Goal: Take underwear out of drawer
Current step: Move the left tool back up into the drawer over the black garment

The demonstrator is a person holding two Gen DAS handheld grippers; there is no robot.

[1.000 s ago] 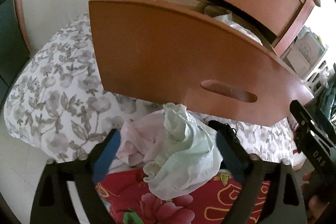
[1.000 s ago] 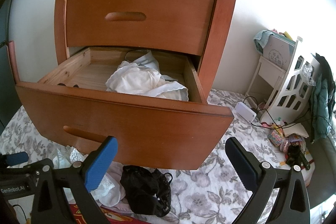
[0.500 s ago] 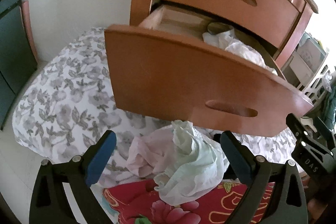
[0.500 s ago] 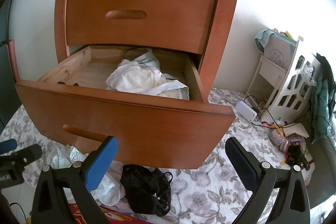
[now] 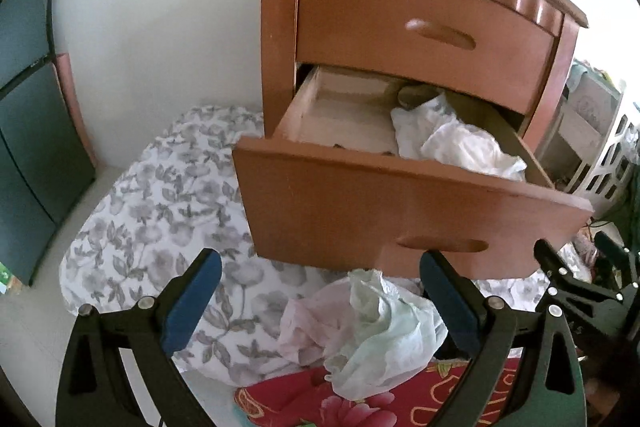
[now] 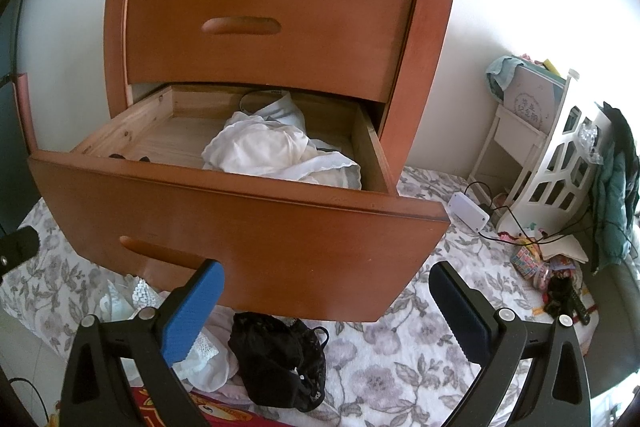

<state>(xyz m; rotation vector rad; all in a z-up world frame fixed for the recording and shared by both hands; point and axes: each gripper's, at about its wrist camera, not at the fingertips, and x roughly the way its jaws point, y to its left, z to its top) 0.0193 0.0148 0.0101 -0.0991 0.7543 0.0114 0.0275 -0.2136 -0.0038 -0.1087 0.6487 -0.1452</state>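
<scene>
Both grippers hang spread and empty in front of the nightstand [image 6: 280,39], blue pads apart. Left gripper [image 5: 320,303] hovers over a pale green garment [image 5: 384,335] and a pink one [image 5: 308,331], both crumpled on the floral sheet [image 5: 160,207] just below the front edge of the open lower drawer [image 5: 400,211]. A red flowered cloth [image 5: 360,403] lies under their near edge. In the left wrist view the right gripper shows only as a black frame at the right edge.

Right gripper [image 6: 326,307] is held low before the same drawer front [image 6: 260,227], its left pad level with the drawer's bottom edge. Inside the drawer, a heap of white underwear [image 6: 272,151] sits toward the right side and the back, with bare wood to its left. The upper drawer [image 6: 264,27] is closed. On the sheet under the drawer's front edge lie a white lace-trimmed piece [image 6: 204,363] on the left and a black lace garment [image 6: 280,355] just right of it, between the pads. Further right, a white box with cables [image 6: 468,213] rests on the sheet near a white rack [image 6: 552,167].
</scene>
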